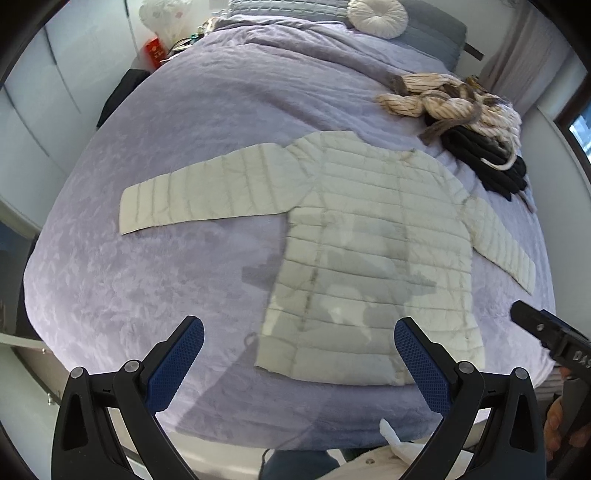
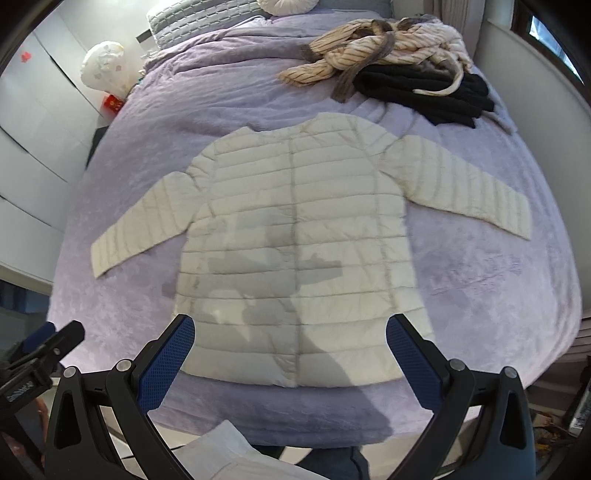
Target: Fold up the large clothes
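Bedding: a lavender plush blanket covers the bed and carries all the garments.

Task item: a cream-white quilted puffer jacket lies flat on the blanket, spread open at the near middle of the bed. Its hem faces the near edge and its collar points to the far side. Both sleeves are extended outward, one to the left and one to the right, each angled slightly toward the near side. No part of the jacket is folded over. Grey shadows of the tools fall across its lower body.

Left tongs: blue textured pads on black arms, standing wide apart, holding nothing. They hover above the near-left part of the jacket's hem without touching it.

Right tongs: same construction, likewise spread wide and empty, hovering above the near edge of the hem, clear of the fabric. In the left wrist view the right tool shows at the right edge, with part of a hand gripping it.

Other items: a crumpled cream pinstriped garment with grey trim lies at the far right of the bed, resting partly on a black knitted garment. Both sit well apart from the jacket's collar. A round white pleated cushion rests at the far end, against grey quilted pillows.
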Available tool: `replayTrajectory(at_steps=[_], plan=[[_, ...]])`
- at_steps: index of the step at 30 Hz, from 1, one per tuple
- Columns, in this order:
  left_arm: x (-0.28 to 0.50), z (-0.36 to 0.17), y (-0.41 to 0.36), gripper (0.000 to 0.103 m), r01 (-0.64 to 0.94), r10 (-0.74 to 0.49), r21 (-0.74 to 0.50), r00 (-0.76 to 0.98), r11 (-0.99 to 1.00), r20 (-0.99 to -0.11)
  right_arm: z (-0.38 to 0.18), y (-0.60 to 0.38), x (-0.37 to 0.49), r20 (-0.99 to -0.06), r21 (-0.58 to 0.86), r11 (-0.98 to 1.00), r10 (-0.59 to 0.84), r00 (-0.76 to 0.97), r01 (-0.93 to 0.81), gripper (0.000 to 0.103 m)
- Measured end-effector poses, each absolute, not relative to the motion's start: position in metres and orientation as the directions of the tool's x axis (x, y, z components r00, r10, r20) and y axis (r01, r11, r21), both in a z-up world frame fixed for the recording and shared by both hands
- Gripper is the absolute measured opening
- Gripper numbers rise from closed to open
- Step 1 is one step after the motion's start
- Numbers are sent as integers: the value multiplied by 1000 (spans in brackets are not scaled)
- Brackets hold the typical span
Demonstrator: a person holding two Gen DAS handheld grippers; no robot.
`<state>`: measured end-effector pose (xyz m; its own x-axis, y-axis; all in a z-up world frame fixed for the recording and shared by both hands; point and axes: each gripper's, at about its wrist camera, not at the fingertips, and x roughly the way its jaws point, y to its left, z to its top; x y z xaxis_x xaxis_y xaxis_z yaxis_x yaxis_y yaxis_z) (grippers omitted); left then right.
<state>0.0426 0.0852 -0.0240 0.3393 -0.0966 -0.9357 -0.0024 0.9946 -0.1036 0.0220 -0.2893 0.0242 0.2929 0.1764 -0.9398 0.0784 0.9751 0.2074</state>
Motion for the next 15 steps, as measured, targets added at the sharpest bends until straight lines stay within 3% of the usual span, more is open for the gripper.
replayTrajectory(at_steps=[10, 15], plan=[[86, -97, 173, 103, -137, -34, -69, 245, 988, -969, -12, -237, 65, -928, 306, 951, 290, 232, 36, 103], [108, -132, 212, 103, -217, -74, -131, 255, 967, -964, -40, -199, 90, -934, 310, 950, 309, 179, -25, 103]])
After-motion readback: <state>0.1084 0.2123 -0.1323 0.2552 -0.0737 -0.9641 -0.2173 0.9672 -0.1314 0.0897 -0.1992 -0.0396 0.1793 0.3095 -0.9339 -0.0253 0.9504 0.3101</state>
